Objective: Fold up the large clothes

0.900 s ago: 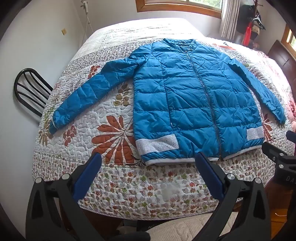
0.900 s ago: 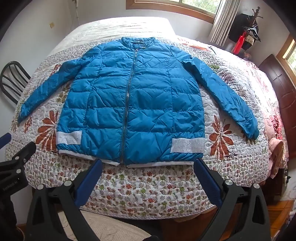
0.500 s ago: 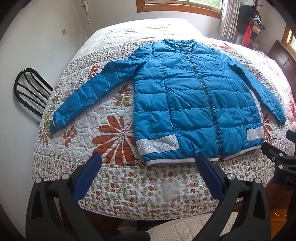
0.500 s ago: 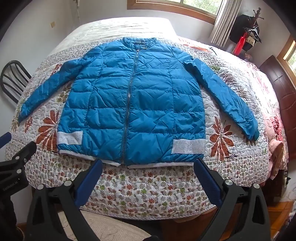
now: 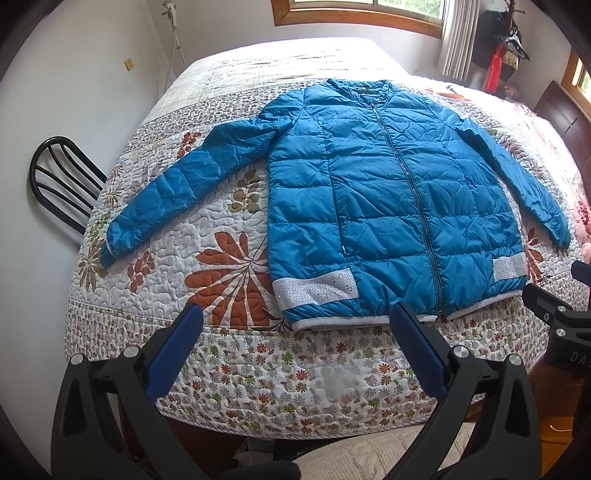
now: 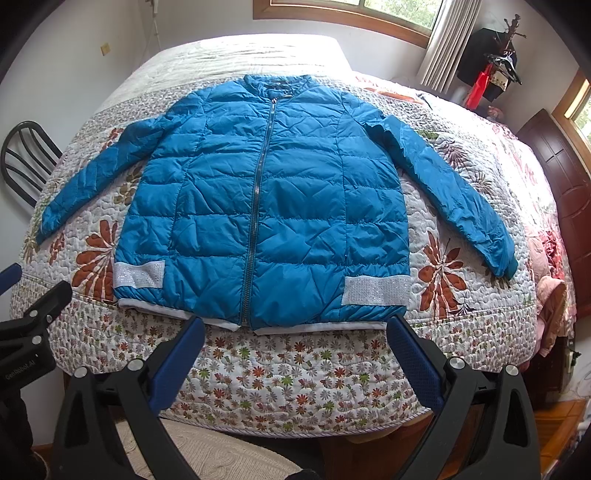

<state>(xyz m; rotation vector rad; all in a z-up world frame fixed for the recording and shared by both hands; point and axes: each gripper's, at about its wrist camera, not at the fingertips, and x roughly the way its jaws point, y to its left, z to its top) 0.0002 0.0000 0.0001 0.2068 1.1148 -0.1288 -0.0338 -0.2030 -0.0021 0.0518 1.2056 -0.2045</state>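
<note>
I see a blue quilted puffer jacket (image 5: 388, 206) spread flat and face up on a bed covered with a white floral quilted bedspread (image 5: 221, 266), filling the centre and right of the left wrist frame and the middle of the right wrist frame. Its dark zipper (image 6: 258, 206) is closed from collar to hem, and both sleeves lie stretched outward and down, one toward the left edge of each frame and one toward the right. Two silvery white reflective bands (image 6: 375, 290) sit on the front panels just above the white hem, which lies along the near edge of the mattress top. My left gripper (image 5: 295, 314) hangs in front of the bed at the bottom of its frame, its blue-padded fingers (image 5: 173, 350) spread wide and holding nothing, apart from the hem. My right gripper (image 6: 295, 325) shows the same way in its own frame, released, its blue pads (image 6: 413, 362) wide apart and empty, just short of the hem. A black metal chair (image 5: 62, 181) stands against the white wall at the left of both frames. A wood-framed window (image 6: 354, 14) runs along the top, with a pale curtain (image 6: 447, 40) at the upper right.
</note>
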